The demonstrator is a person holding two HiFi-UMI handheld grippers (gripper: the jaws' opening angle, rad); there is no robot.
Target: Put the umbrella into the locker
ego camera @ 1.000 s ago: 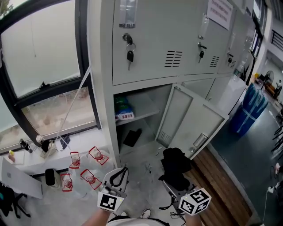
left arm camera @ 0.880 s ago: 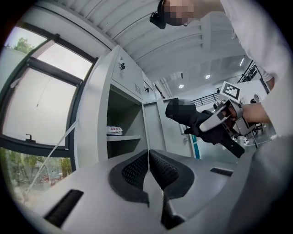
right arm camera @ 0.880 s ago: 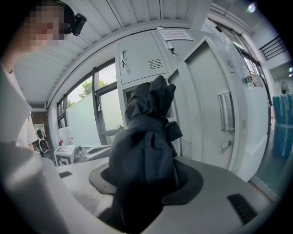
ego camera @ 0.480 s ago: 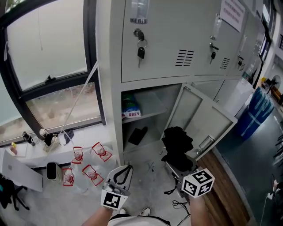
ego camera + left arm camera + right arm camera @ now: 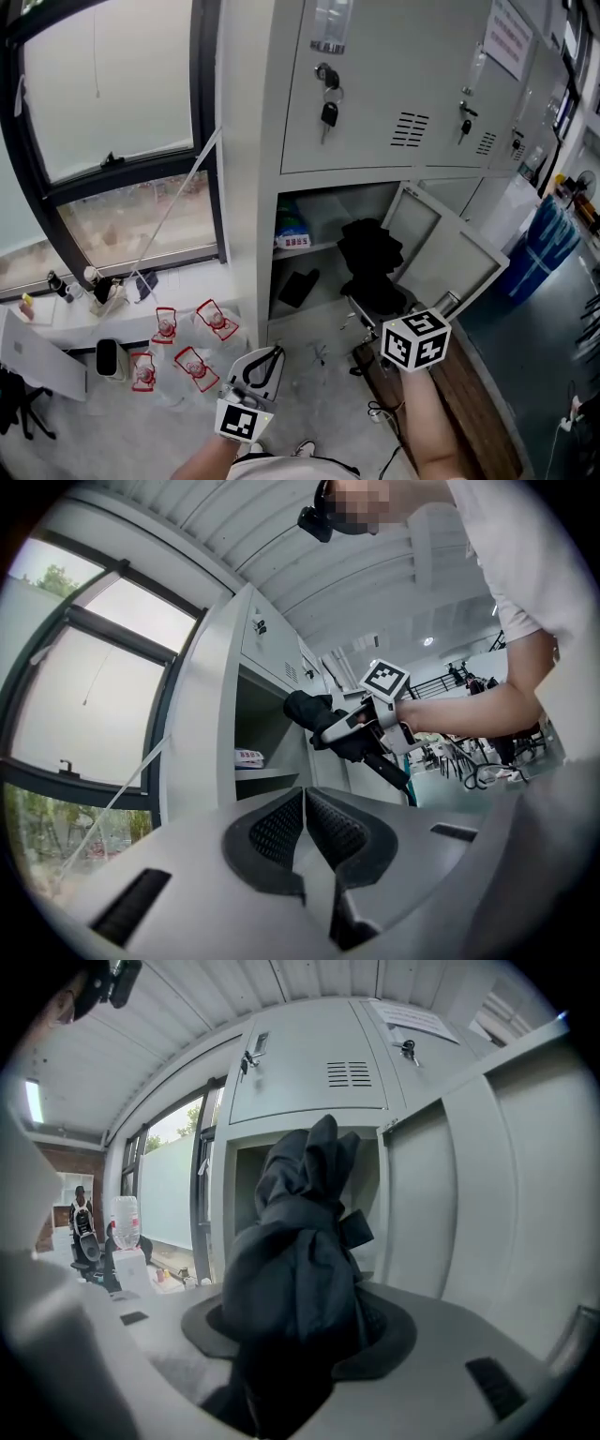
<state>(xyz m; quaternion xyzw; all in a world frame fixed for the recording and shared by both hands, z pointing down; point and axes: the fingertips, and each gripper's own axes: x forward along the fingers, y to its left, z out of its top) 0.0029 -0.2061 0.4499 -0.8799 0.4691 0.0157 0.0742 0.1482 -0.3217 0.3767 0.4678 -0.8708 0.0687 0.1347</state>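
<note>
Right now your right tongs point(image 5: 300, 1330) are clenched on the umbrella point(image 5: 298, 1232), a black folded one w/ loose fabric bunched up. The pads press it from both sides, and the bundle sticks up and out past them.

In the head view the umbrella is at the mouth of the grey locker's point(image 5: 248, 141) open lower compartment, right of the shelf point(image 5: 305, 247) and about level w/ it. Can't tell whether its tip is past the front edge. The compartment door point(image 5: 450, 258) hangs swung out to the right, just beside the umbrella.

On the shelf lies a white-and-green packet point(image 5: 292, 234) w/ red print. Below it, on the compartment bottom, there's a flat black item point(image 5: 298, 286); can't tell what it is. Keys point(image 5: 328, 111) hang from the lock of the upper door.

Your left tongs point(image 5: 305, 825) are closed, pads together w/ nothing between them. In the head view they sit low, close to your body, pointed toward the locker base and well apart from the umbrella.

To the left, clear bottles w/ red labels point(image 5: 192, 366) lie on the pale floor under the window point(image 5: 112, 103). A blue bin point(image 5: 542, 246) stands far right, beyond the door.
</note>
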